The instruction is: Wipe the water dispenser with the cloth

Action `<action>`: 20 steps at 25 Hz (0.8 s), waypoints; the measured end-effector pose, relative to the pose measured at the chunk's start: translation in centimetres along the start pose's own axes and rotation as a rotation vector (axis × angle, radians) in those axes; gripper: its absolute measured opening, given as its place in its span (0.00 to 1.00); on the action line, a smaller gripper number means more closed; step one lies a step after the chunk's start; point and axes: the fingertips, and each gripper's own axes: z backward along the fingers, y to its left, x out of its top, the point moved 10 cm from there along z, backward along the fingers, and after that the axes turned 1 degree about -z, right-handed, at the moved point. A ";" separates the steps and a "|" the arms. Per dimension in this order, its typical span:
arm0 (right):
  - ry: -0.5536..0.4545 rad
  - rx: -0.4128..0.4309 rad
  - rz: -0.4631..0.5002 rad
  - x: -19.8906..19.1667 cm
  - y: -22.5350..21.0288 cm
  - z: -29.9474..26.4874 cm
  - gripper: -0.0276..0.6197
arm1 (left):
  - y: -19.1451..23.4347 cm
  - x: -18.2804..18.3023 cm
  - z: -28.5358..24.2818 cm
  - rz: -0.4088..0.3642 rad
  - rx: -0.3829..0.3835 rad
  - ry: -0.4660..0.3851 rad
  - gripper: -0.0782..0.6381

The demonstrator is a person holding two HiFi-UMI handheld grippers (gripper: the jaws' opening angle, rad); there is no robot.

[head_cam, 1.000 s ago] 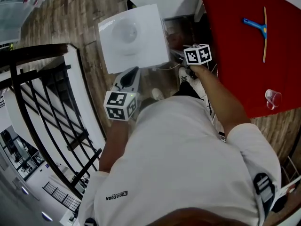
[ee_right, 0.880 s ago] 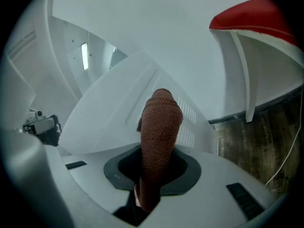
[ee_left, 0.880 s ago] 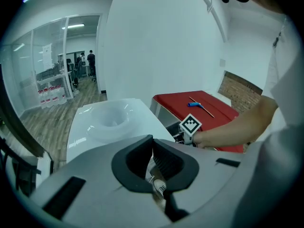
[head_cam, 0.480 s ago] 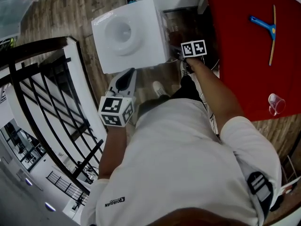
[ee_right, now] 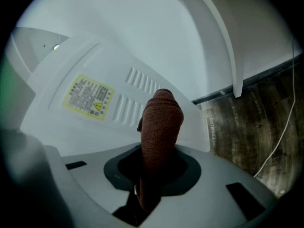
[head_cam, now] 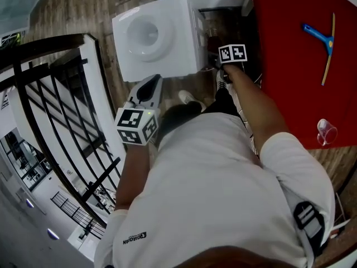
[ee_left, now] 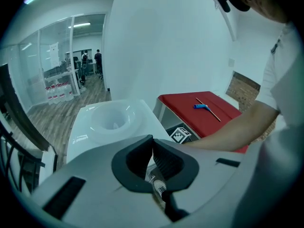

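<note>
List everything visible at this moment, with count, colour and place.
Water dispenser: one, white, on the wooden floor between railing and table.
Label: one, yellow, on the dispenser's vented panel.
Cloth: one, brown, in the right gripper, facing that panel.
Table: one, red, right of the dispenser.
Squeegee: one, blue handle, on the table.
Cup: one, clear, near the table's edge.
Railing: one, black, left.
Cable: one, white, on the floor.
Left gripper: shut, empty, beside the dispenser.
Right gripper: shut on the cloth.
</note>
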 end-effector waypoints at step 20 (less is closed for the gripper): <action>-0.326 0.360 0.193 11.9 14.6 13.6 0.15 | -0.3 3.4 -3.3 -0.025 -0.057 -0.048 0.11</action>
